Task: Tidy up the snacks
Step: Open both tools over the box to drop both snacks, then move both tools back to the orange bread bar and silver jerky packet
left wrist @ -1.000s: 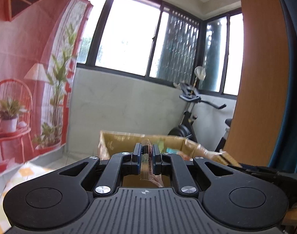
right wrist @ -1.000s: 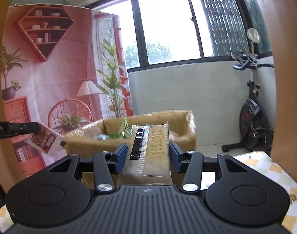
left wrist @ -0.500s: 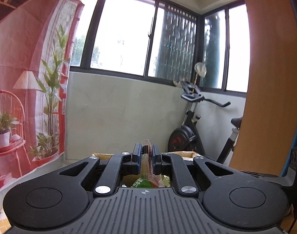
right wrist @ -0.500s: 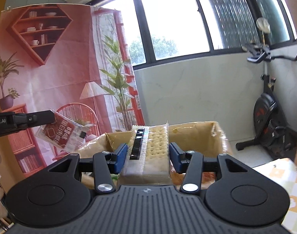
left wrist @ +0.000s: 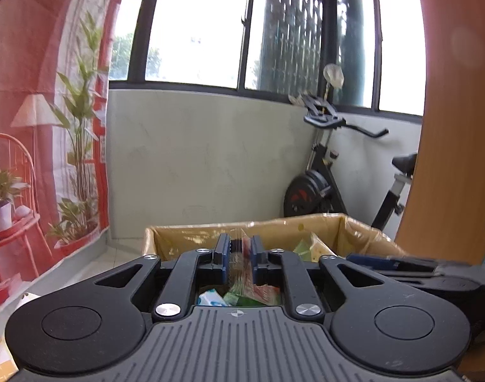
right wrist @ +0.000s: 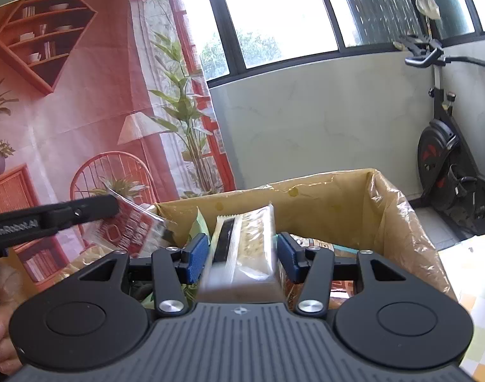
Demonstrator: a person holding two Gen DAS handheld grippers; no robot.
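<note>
Already the cardboard box (right wrist: 331, 203) holds several snack packs, and two more hang above it. Right tool (right wrist: 242, 254): jaws opening, cracker pack (right wrist: 248, 242) loose between them. Left tool (left wrist: 239, 254): jaws opening around a thin red packet (left wrist: 242, 264). Its side reads "GenRobot.AI"; the packet's print is blurred.

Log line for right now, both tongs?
left tongs: opening, red packet between | right tongs: opening, cracker pack between | both over cardboard box

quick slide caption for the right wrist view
Right gripper, jaws opening, releases a cracker pack above the cardboard box while the left gripper brings a red packet.
</note>
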